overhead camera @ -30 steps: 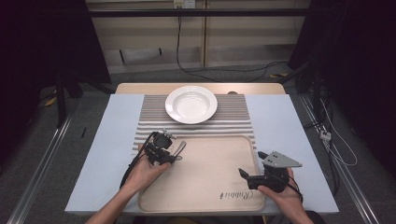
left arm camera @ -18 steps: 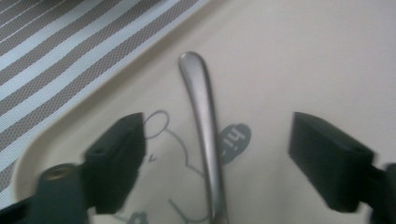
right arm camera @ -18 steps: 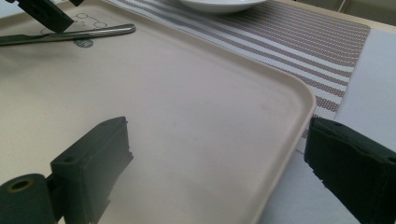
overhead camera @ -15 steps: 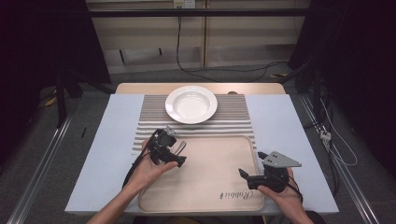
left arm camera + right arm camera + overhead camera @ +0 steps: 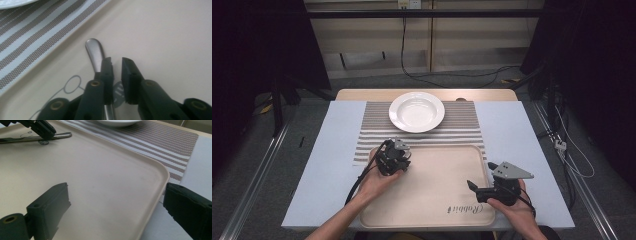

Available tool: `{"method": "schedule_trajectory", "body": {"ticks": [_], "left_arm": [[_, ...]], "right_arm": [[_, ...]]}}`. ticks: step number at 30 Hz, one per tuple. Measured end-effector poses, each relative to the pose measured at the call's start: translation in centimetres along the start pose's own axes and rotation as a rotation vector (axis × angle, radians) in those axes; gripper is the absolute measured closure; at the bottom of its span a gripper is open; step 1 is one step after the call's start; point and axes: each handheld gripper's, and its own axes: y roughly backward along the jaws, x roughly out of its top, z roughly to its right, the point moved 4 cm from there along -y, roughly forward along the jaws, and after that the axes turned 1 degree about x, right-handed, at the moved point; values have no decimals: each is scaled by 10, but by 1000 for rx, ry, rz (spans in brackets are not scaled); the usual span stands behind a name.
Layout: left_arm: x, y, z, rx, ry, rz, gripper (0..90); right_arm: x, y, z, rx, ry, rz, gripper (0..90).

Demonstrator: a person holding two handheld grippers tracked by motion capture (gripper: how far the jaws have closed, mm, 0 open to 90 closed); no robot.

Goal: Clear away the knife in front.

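Note:
A metal utensil handle (image 5: 94, 51) lies flat on the beige tray (image 5: 437, 200) near its far left corner; the same handle (image 5: 58, 135) is in the right gripper view. My left gripper (image 5: 117, 62) points down at it and has just been closing. Its jaws stand almost together with nothing between the pads, and the handle runs under one jaw. A small grey disc (image 5: 117, 91) shows on the tray through the slit. In the high view the left gripper (image 5: 393, 159) hides the utensil. My right gripper (image 5: 474, 192) hovers wide open over the tray's near right corner, holding nothing.
A white plate (image 5: 416, 111) sits on a striped placemat (image 5: 372, 130) beyond the tray. A pale mat (image 5: 327, 165) covers the table under both. The tray's raised rim (image 5: 160, 177) runs between the right gripper's jaws. Cables lie on the floor to the right.
The left hand has shifted slightly right over the tray's far left corner, and the utensil end that stuck out past the gripper is now covered. The right hand has not moved.

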Motion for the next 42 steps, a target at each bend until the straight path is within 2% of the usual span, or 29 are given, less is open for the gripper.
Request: {"method": "schedule_trajectory", "body": {"ticks": [3,10,12,17,19,24,27,28,42], "left_arm": [[-2,-2,-2,-19,14,-23,900],[-2,-1,-5,-6,18,-33,900],[-3,0,-6,-13,19,-40,900],[-6,2,-10,16,16,-55,900],[-7,3,-12,3,28,-56,900],[-9,5,-13,8,15,-68,900],[-10,6,-16,9,24,-76,900],[-10,7,-16,-4,32,-81,900],[-17,13,-24,-2,36,-99,900]], "right_arm": [[0,1,0,1,-2,0,67],[0,2,0,4,-2,1,67],[0,1,0,3,-1,1,67],[0,2,-1,2,0,1,67],[0,2,-1,3,1,2,68],[0,2,-1,3,0,1,68],[0,2,-1,3,1,2,68],[0,2,-1,3,1,1,69],[0,2,-1,1,1,1,69]]}}
